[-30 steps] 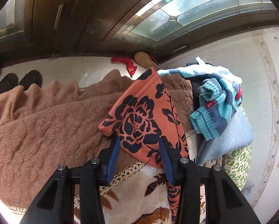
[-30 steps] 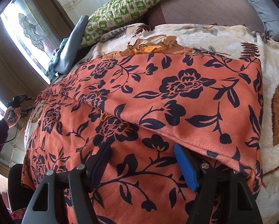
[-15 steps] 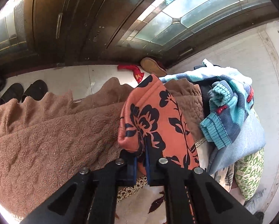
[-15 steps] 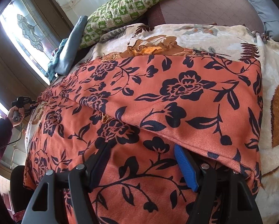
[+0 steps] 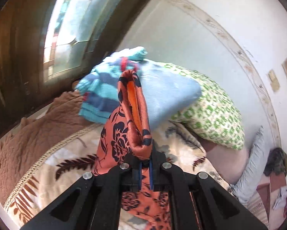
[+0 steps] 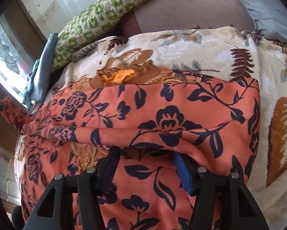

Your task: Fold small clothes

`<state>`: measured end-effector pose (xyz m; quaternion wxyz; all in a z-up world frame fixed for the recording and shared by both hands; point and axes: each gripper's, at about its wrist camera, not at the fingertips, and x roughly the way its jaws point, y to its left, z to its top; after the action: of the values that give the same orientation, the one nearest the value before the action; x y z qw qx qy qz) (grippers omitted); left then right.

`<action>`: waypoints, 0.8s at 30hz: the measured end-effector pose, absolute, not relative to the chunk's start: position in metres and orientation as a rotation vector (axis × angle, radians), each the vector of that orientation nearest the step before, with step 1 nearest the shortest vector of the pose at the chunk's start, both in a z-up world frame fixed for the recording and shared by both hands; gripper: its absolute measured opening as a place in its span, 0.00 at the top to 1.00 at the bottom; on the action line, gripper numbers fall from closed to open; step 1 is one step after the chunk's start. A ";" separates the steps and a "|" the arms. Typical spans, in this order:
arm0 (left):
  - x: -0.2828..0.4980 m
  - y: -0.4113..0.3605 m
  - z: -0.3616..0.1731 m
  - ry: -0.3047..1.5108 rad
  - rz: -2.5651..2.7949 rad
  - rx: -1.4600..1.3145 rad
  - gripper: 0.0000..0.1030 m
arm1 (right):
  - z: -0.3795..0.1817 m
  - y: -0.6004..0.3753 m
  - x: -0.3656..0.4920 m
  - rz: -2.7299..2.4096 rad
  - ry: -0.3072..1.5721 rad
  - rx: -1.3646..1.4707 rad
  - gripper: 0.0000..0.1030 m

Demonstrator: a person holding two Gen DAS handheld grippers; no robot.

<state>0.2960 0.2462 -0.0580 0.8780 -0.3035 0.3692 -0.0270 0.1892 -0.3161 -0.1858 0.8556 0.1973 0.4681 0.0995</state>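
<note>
Orange floral garment (image 6: 162, 126) lies spread on the cream leaf-print blanket (image 6: 210, 51), partly doubled over itself, with a fold ridge running across it just ahead of the right gripper (image 6: 145, 164). Left gripper (image 5: 145, 169): jaws closed nearly flush on one end of the garment, which is pinched into a narrow upright loop showing the brighter orange inner face; that end is lifted off the blanket, and the rest trails down under the gripper. Right gripper: jaws wide apart, resting low on the garment's near layer, tips tucked at or under the fold ridge; nothing is clamped between them. Whether the blue pad (image 6: 182, 172) touches cloth cannot be told. Relative to the garment, the green checked pillow (image 6: 105, 17) sits beyond its far edge, and a pale blue folded cloth (image 5: 170, 95) with a striped teal knit (image 5: 99, 95) lies beside that pillow; a brown textured throw (image 5: 28, 134) covers the blanket's window side. Handling estimate: thin, light, limp fabric with a slight sheen, probably slippery, so it will sag between grips and slide on itself. Best hold looks to be at hems or corners, taking both layers at once; a mid-panel pinch would likely drag a single layer and spoil the fold line.
</note>
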 end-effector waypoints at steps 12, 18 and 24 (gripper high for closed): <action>0.296 0.038 0.020 0.786 -0.420 -0.545 0.95 | -0.186 -0.380 0.193 0.106 0.931 0.622 0.38; 0.291 -0.050 0.026 0.816 -0.530 -0.521 0.95 | -0.199 -0.349 0.186 0.420 1.085 0.637 0.38; 0.285 -0.118 0.017 0.890 -0.620 -0.476 0.95 | -0.205 -0.362 0.166 0.479 1.122 0.705 0.40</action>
<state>0.2847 -0.1178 0.0170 0.8296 -0.2245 0.4195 -0.2921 0.1657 -0.3615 -0.2055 0.7621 0.3241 0.5156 0.2200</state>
